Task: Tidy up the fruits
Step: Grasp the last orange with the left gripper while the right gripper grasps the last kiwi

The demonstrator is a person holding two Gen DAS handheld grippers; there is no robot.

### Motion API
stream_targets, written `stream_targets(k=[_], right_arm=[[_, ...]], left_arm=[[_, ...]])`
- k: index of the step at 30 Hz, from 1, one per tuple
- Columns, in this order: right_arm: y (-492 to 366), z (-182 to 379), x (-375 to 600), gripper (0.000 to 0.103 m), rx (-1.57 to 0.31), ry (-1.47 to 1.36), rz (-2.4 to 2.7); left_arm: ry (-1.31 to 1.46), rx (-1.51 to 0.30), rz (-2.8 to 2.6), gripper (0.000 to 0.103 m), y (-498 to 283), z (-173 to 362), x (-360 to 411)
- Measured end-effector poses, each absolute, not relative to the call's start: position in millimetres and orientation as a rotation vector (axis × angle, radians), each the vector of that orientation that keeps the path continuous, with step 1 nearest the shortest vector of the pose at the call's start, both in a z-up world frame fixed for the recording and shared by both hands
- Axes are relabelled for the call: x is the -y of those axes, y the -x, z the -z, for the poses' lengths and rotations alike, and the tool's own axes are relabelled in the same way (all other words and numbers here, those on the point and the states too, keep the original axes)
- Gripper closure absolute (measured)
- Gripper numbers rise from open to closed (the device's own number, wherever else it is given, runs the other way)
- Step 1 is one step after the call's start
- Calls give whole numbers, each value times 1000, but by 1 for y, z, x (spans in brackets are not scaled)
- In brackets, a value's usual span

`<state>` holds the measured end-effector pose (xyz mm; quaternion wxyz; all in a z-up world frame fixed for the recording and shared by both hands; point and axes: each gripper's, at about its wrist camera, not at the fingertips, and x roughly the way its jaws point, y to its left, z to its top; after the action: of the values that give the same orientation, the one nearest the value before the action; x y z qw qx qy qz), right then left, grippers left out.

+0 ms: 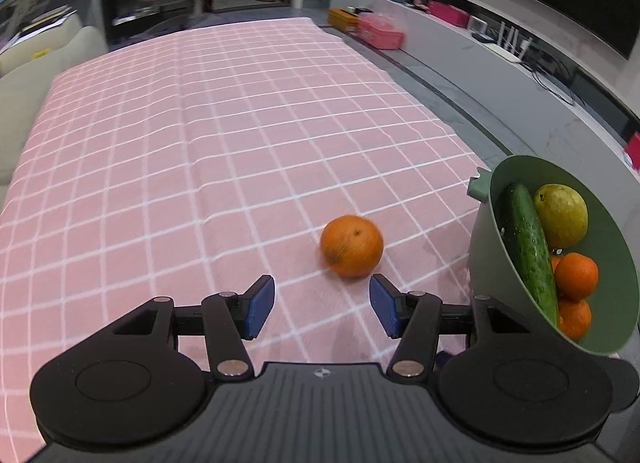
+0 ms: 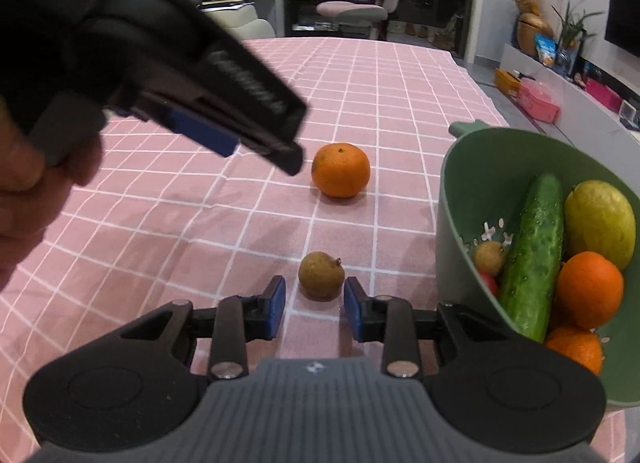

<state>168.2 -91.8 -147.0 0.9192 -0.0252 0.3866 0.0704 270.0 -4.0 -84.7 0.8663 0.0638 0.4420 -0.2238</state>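
Observation:
A loose orange [image 1: 352,246] lies on the pink checked tablecloth [image 1: 200,143], just beyond my open left gripper [image 1: 322,303] and slightly to its right; it also shows in the right wrist view [image 2: 341,170]. A small brown longan [image 2: 321,275] lies between the tips of my open right gripper [image 2: 314,303], apart from both pads. The green bowl [image 2: 472,167] at the right holds a cucumber [image 2: 532,255], a yellow-green pear [image 2: 600,219], two oranges [image 2: 588,291], another longan and something red. The bowl also shows in the left wrist view [image 1: 486,247].
The left gripper's body [image 2: 200,83] hangs over the table at the upper left of the right wrist view. A sofa [image 1: 36,63] borders the table's left side. A grey low cabinet [image 1: 540,95] with boxes runs along the right. A pink chair [image 2: 352,7] stands beyond the far edge.

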Motion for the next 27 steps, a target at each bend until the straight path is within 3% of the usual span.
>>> stream_targets(k=[16, 19, 27], right_arm=[[-178, 154, 90, 80, -780, -10, -143], [-178, 154, 91, 80, -782, -16, -150], [-178, 152, 92, 80, -791, -23, -163]], left_arm=[[-186, -955, 531, 38, -305, 110, 38], [-184, -967, 552, 49, -307, 114, 40], [-150, -974, 549, 51, -298, 106, 30]])
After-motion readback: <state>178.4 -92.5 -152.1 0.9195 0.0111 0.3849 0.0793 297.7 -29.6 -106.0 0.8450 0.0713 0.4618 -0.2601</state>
